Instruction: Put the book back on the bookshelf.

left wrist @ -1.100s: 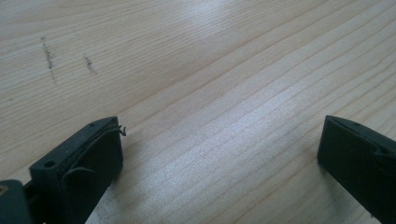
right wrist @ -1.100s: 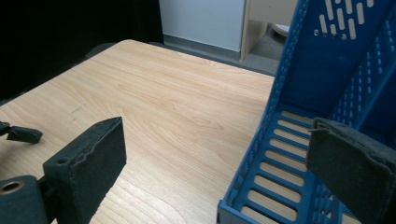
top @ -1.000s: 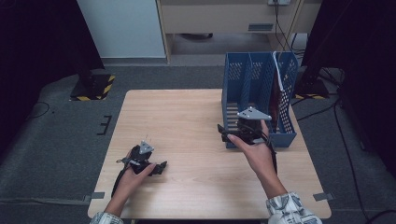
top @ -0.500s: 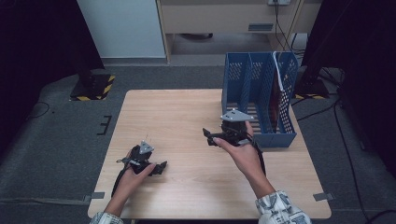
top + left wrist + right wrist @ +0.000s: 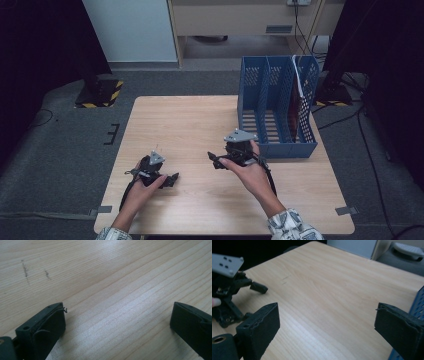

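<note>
Near edge: left black two-jaw gripper [image 5: 170, 180] low on the light wood-grain table [image 5: 185, 125], jaws spread wide, nothing between them; its own view shows bare wood with faint dark scuff marks [image 5: 25, 271]. Right black two-jaw gripper [image 5: 214, 159] with grey plate, mid-table, jaws wide apart, empty, just in front of the blue perforated plastic file rack [image 5: 277, 107]. Rack stands upright at the table's right side, three slots; the rightmost slot holds a dark red folder [image 5: 294, 107]. Around: grey carpet floor [image 5: 60, 150], tape marks, black stand base with yellow-black stripes [image 5: 100, 92] far left, white panel [image 5: 132, 30] and beige cabinet [image 5: 240, 17] behind, cables right.
</note>
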`<control>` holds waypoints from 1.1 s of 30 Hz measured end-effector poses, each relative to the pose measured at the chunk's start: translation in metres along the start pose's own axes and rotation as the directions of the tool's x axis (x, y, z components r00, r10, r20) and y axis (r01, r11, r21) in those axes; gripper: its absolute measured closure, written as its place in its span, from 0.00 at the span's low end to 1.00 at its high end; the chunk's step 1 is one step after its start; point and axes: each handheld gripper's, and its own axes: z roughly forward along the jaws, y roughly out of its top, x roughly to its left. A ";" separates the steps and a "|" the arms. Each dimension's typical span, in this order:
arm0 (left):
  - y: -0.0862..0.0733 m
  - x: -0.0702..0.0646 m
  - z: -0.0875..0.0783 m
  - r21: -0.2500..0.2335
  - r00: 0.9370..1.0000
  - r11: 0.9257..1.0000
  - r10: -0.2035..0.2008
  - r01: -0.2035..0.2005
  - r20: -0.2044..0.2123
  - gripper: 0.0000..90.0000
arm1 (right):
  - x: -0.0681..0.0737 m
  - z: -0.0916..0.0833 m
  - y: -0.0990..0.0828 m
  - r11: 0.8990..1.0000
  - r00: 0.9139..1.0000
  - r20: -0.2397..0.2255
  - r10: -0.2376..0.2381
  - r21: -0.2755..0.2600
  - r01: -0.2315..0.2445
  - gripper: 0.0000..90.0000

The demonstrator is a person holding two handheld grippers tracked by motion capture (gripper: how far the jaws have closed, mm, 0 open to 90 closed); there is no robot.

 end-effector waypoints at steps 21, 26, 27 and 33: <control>0.000 0.000 0.000 0.000 1.000 1.000 0.000 0.000 0.000 0.00 | 0.021 0.043 -0.049 0.986 0.998 -0.055 -0.039 0.161 0.048 0.13; 0.000 0.000 0.000 0.000 1.000 1.000 0.001 -0.001 0.001 0.00 | 0.026 0.059 -0.054 0.982 0.997 -0.062 -0.039 0.181 0.050 0.13; 0.000 0.000 0.000 0.000 1.000 1.000 0.001 -0.001 0.001 0.00 | 0.027 0.062 -0.055 0.981 0.997 -0.064 -0.041 0.185 0.052 0.13; 0.000 0.000 0.000 0.000 1.000 1.000 0.001 -0.001 0.002 0.00 | 0.030 0.080 -0.063 0.980 0.999 -0.041 -0.006 0.196 0.014 0.13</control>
